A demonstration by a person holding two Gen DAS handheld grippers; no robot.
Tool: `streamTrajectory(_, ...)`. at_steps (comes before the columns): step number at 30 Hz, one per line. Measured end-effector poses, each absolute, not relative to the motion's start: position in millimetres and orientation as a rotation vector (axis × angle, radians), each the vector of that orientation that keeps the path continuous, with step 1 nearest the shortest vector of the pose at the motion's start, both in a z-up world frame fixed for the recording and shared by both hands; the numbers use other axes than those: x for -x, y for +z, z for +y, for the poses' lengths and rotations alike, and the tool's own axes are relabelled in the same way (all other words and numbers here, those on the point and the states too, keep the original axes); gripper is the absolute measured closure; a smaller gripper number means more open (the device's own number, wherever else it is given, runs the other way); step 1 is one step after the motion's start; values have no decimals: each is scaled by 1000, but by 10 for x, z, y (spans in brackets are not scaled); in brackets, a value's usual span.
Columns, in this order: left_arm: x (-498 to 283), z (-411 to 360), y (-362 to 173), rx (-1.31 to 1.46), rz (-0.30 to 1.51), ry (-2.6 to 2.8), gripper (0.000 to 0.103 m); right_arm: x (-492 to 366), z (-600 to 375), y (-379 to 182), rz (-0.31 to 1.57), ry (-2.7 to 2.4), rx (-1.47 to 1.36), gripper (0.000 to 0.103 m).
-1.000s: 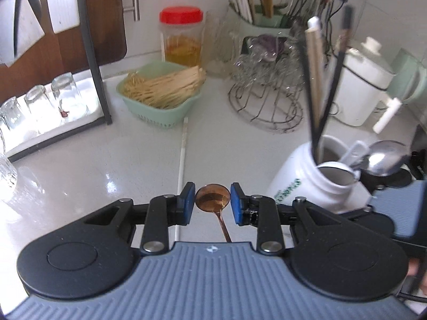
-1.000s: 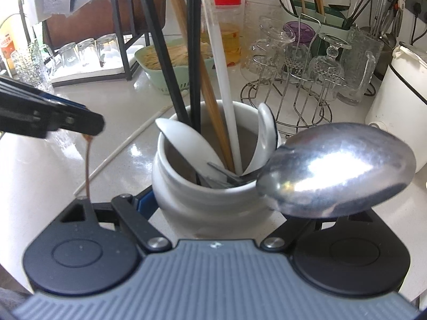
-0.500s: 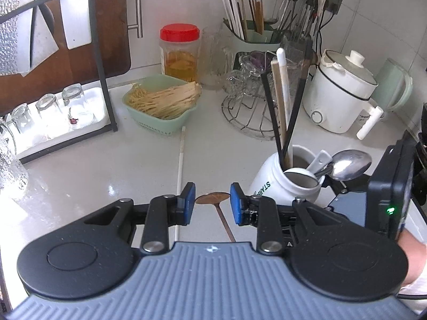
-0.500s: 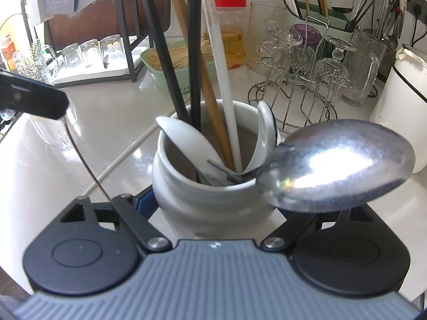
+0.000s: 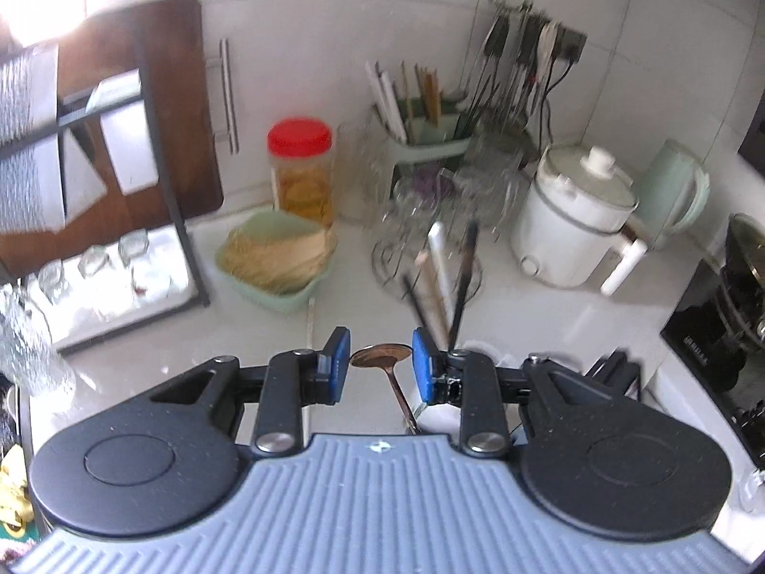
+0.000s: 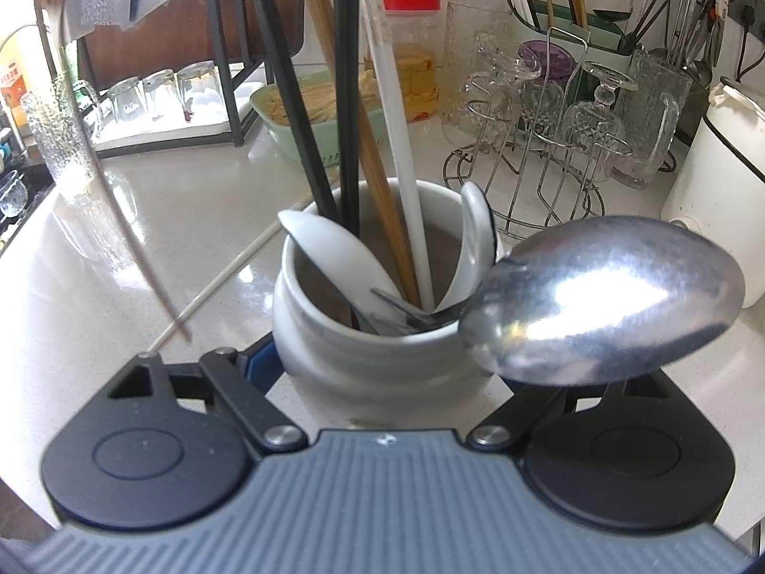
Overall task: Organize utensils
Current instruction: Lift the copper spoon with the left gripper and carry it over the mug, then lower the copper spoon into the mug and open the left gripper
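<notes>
My left gripper (image 5: 381, 363) is shut on the bowl of a small brown spoon (image 5: 381, 355), and the thin handle hangs down toward me. In the right wrist view that handle (image 6: 119, 220) is a blurred streak at the left, well above the counter. My right gripper (image 6: 382, 358) is shut on a white ceramic jar (image 6: 363, 354), one finger on each side. Black, wooden and white chopsticks (image 6: 344, 95), two white ceramic spoons (image 6: 334, 248) and a big metal spoon (image 6: 602, 301) stand in the jar. One white chopstick (image 6: 224, 277) lies on the counter.
Behind stand a green basket of wooden sticks (image 5: 277, 258), a red-lidded jar (image 5: 301, 172), a wire rack of glasses (image 6: 550, 143), a green utensil drainer (image 5: 430, 143) and a white cooker (image 5: 573, 225). A black rack with glasses (image 5: 119, 263) is left, a cooktop (image 5: 707, 335) right.
My left gripper has risen with the brown spoon, so the counter looks farther away; in the right wrist view it has left the top left corner. The right gripper and jar stayed still.
</notes>
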State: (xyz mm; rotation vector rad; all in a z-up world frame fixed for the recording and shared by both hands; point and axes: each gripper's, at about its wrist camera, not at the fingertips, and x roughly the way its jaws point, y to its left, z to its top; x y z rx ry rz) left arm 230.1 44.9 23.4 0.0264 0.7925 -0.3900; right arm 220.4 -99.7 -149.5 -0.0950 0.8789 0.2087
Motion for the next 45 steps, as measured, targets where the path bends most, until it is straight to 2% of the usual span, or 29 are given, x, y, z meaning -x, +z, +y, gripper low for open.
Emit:
streamTrajectory(10,-2452,246,688,-5,709,-473,71,-2199,-1003,-1500,873,211,94,12)
streamTrajectory(21,-2557,-61,352,-97,712,-474,70,-2177,-1013,-1506,864,218,90,12)
streamTrajectory(31,-2671,-181,180,-82,835,-534,70,-2181,-1014,-1500,863,222,88,12)
streamTrajectory(45,-2961,-506,-10,-227,1063,-634,71,-2170,-1009,-1509,853,222,84,12)
